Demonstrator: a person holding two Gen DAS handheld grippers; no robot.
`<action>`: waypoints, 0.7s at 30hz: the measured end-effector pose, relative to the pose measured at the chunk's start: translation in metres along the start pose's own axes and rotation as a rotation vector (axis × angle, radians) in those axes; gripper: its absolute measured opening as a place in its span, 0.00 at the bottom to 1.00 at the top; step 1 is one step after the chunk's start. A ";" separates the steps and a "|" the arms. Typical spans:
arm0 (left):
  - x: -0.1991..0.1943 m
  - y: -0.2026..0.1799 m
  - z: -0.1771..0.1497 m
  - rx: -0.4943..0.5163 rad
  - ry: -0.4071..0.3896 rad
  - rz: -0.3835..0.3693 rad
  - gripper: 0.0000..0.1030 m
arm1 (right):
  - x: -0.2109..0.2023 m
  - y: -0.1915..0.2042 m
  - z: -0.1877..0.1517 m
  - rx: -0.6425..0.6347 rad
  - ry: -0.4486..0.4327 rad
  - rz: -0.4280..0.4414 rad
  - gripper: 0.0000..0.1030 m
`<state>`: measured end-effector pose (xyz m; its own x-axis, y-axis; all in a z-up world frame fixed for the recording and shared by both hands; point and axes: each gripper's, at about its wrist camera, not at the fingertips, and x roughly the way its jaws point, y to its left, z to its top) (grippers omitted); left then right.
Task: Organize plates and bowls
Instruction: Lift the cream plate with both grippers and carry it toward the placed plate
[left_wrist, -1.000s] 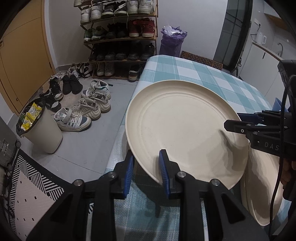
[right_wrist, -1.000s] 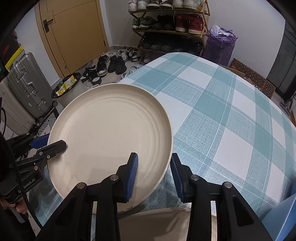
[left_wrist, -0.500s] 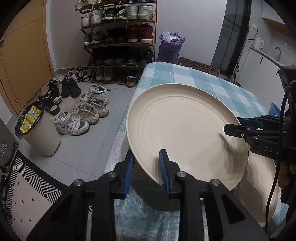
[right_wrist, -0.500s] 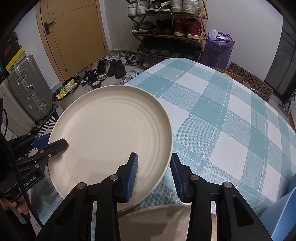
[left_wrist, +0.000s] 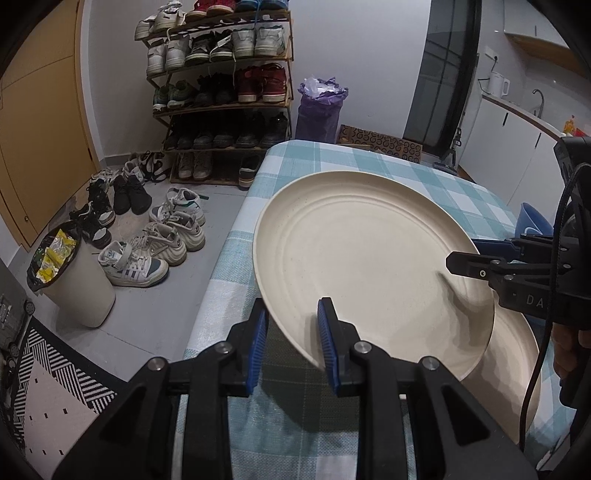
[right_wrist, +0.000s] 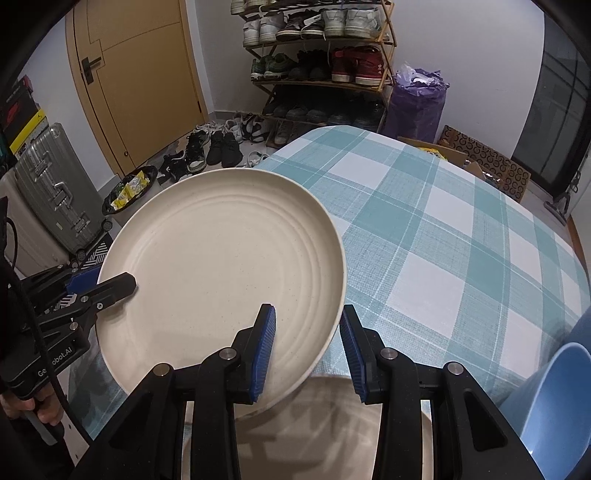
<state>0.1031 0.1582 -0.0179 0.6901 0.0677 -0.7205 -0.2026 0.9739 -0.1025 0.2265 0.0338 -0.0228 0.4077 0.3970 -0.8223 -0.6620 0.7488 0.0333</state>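
A large cream plate (left_wrist: 369, 266) (right_wrist: 229, 266) hangs tilted above the checked tablecloth, held at opposite rims. My left gripper (left_wrist: 291, 343) is shut on its near rim, one blue pad above and one below. The right gripper (right_wrist: 308, 347) is shut on the plate's other rim. Each gripper shows in the other's view: the right gripper (left_wrist: 465, 253) at the plate's right edge, the left gripper (right_wrist: 107, 282) at its left edge. A second cream plate (left_wrist: 517, 354) (right_wrist: 332, 435) lies on the table below, partly hidden by the raised one.
A blue bowl (right_wrist: 554, 398) (left_wrist: 532, 221) stands at the table's right edge. The table (right_wrist: 443, 229) stretches away toward a shoe rack (left_wrist: 221, 92). On the floor to the left are shoes, a bin (left_wrist: 70, 280) and a suitcase (right_wrist: 55, 199).
Both grippers have risen a little with the plate held between them. More of the lower plate shows beneath it.
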 end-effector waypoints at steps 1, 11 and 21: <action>-0.001 -0.002 0.001 0.002 -0.002 -0.002 0.25 | -0.003 -0.001 -0.001 0.004 -0.003 -0.002 0.36; -0.007 -0.023 0.001 0.042 -0.010 -0.035 0.25 | -0.027 -0.013 -0.019 0.039 -0.020 -0.026 0.36; -0.010 -0.043 -0.001 0.079 -0.001 -0.056 0.25 | -0.052 -0.023 -0.036 0.080 -0.040 -0.053 0.36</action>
<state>0.1047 0.1151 -0.0072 0.6993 0.0127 -0.7147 -0.1082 0.9902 -0.0882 0.1976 -0.0235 -0.0011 0.4666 0.3756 -0.8008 -0.5875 0.8084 0.0369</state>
